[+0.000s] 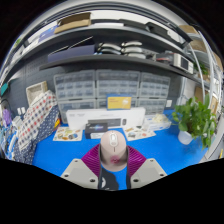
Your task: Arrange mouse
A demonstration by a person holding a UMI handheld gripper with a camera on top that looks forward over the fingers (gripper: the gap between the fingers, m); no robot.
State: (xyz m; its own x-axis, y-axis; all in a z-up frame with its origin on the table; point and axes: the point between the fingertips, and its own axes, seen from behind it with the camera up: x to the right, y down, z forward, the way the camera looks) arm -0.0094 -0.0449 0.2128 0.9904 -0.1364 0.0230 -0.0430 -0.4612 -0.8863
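You had the gripper [114, 176] held low over the blue surface [160, 148], pointing toward the shelving at the back. The mouse [114, 148], pale grey-white with a darker strip down its middle, sat between the two fingers [80, 172], its rounded back facing you and its front end pointing away. The magenta pads [95, 160] lay along both of its flanks with no gap that you could make out, so the jaws were at a narrow setting and appeared to be clamped on the mouse. Whether it was lifted or resting on the surface could not be told, since its underside was hidden between the fingers.

Just beyond the mouse stood a white box [106, 121] with its flat face toward you. Printed sheets [68, 134] lay on the surface to the left of that box, and more papers [140, 131] lay to its right. A green potted plant [193, 119] stood well off to the right, near the surface's far edge. To the left, a checked cloth [33, 127] hung beside the surface. Behind everything ran a wall of small drawer cabinets [108, 90], one yellow label among them, under a dark shelf [110, 50] that carried boxes and other items too small to identify.
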